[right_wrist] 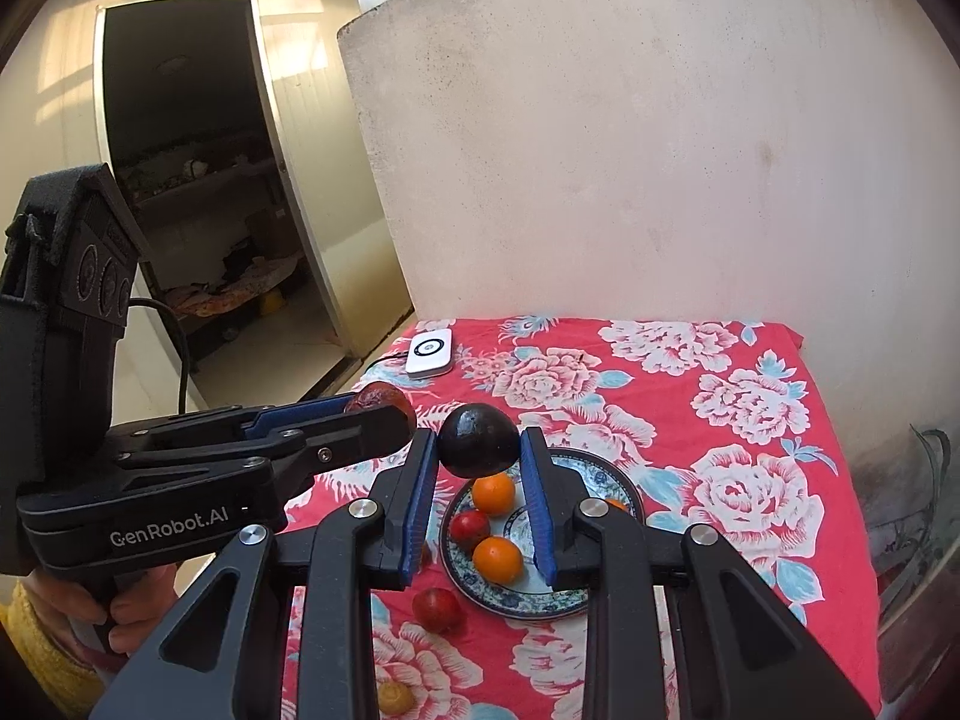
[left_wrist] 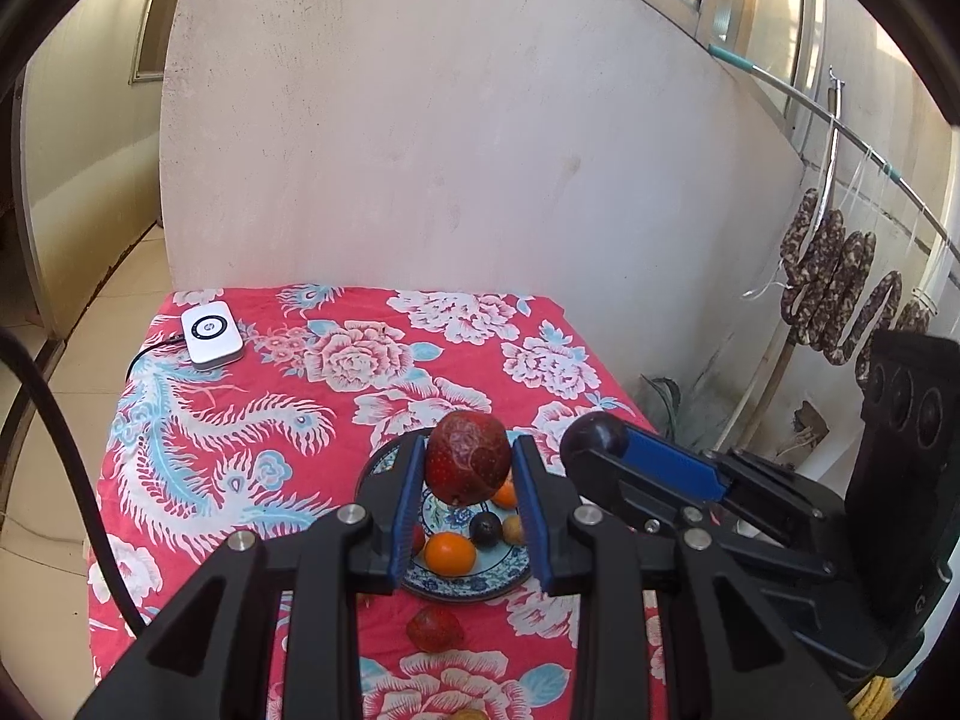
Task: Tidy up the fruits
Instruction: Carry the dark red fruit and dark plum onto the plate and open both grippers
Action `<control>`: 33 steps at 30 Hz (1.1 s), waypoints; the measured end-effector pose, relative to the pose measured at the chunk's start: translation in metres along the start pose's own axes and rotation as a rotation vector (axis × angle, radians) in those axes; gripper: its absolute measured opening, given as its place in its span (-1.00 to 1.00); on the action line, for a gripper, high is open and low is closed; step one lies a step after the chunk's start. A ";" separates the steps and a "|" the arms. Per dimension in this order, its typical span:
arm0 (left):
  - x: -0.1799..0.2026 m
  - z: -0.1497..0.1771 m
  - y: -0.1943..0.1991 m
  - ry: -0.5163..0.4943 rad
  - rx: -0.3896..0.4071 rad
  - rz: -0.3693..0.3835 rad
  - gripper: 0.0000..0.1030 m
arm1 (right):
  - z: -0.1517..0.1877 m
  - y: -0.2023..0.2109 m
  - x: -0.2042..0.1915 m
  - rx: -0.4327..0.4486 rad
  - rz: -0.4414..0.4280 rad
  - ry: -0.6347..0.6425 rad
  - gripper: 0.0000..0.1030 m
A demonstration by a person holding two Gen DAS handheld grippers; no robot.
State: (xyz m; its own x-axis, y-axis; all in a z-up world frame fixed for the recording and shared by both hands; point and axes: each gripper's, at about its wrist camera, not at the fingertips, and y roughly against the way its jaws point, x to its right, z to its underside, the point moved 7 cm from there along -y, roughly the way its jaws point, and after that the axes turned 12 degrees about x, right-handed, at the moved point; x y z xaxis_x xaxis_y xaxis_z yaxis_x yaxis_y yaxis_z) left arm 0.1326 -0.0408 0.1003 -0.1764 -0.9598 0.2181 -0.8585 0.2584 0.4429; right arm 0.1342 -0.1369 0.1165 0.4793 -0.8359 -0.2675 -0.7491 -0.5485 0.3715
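Observation:
My left gripper is shut on a dark red, scarred fruit, held in the air above a blue-and-white plate. My right gripper is shut on a dark purple plum, also over the plate. Each wrist view shows the other gripper alongside: the right gripper with its plum, the left gripper with its red fruit. On the plate lie two oranges, a small red fruit and a dark plum. Another red fruit lies on the cloth beside the plate.
A red flowered cloth covers the table, which backs onto a pale wall. A white device with a cable sits at the far left corner. A small yellow fruit lies near the front edge. A person's hand grips the left handle.

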 end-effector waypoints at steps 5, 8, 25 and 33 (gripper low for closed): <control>-0.007 0.009 -0.022 -0.010 -0.024 -0.018 -0.39 | 0.018 -0.023 0.016 -0.054 0.031 -0.006 -0.43; -0.012 0.015 -0.034 -0.012 -0.039 -0.029 -0.39 | 0.029 -0.036 0.026 -0.086 0.051 -0.006 -0.43; -0.025 0.060 -0.085 0.006 -0.170 -0.051 -0.39 | 0.071 -0.071 0.045 -0.196 0.118 0.043 -0.43; -0.024 0.067 -0.090 0.001 -0.185 -0.049 -0.39 | 0.078 -0.074 0.045 -0.216 0.129 0.066 -0.43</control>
State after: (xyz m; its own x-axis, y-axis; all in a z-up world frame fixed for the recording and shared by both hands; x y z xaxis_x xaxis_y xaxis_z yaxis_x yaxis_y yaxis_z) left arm 0.1814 -0.0478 -0.0031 -0.1358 -0.9717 0.1935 -0.7631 0.2271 0.6051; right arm 0.1752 -0.1321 0.0080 0.4201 -0.8951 -0.1494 -0.6943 -0.4230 0.5823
